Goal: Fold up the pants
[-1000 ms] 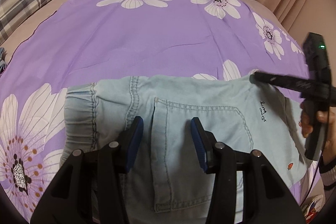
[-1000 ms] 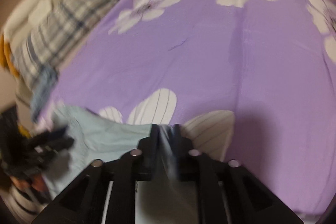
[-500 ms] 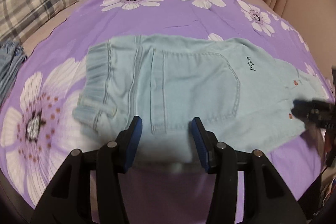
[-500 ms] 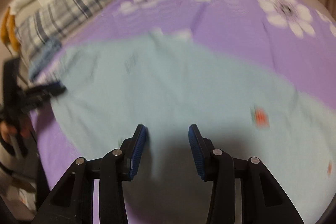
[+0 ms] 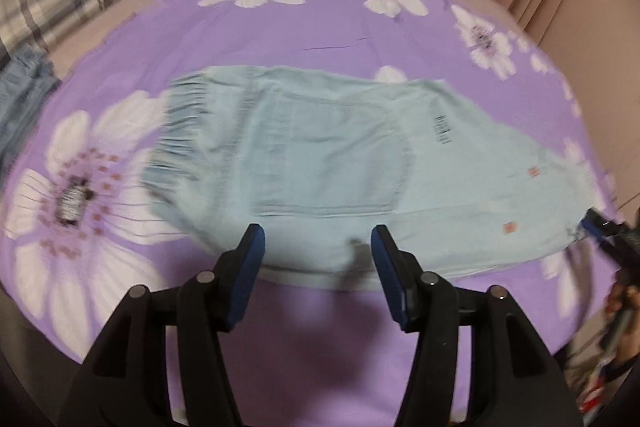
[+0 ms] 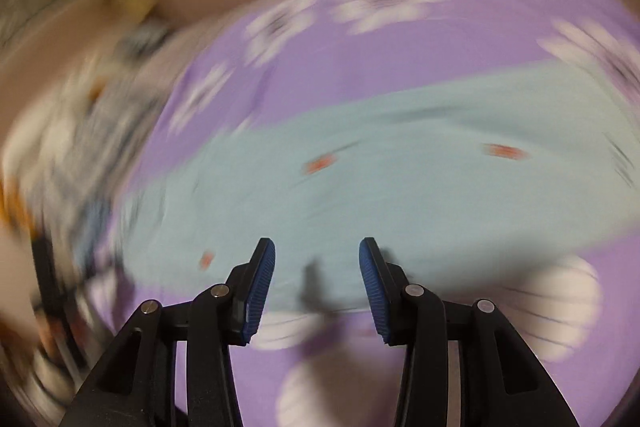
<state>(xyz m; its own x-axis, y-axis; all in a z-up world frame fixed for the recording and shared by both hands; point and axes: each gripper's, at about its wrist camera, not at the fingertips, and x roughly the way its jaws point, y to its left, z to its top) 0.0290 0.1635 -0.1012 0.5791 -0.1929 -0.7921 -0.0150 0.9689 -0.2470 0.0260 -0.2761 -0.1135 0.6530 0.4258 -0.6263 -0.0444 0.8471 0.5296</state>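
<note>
The light blue denim pants (image 5: 340,167) lay flat across the centre of the purple flower-printed bedsheet (image 5: 320,27), waistband toward the left of the left wrist frame. A second earlier they had filled that frame's lower half, with the left gripper (image 5: 316,267) directly over the back pocket; now it stood back at their near edge, its blue-padded jaws opening with nothing between them. The right gripper (image 6: 316,281), earlier closed on pale fabric, stood parted and empty above the pants' (image 6: 380,179) near edge. The right wrist view was heavily motion-blurred. In the left view the right gripper (image 5: 600,227) was cut off at the right edge. Dark lettering on the pants was unreadable.
</note>
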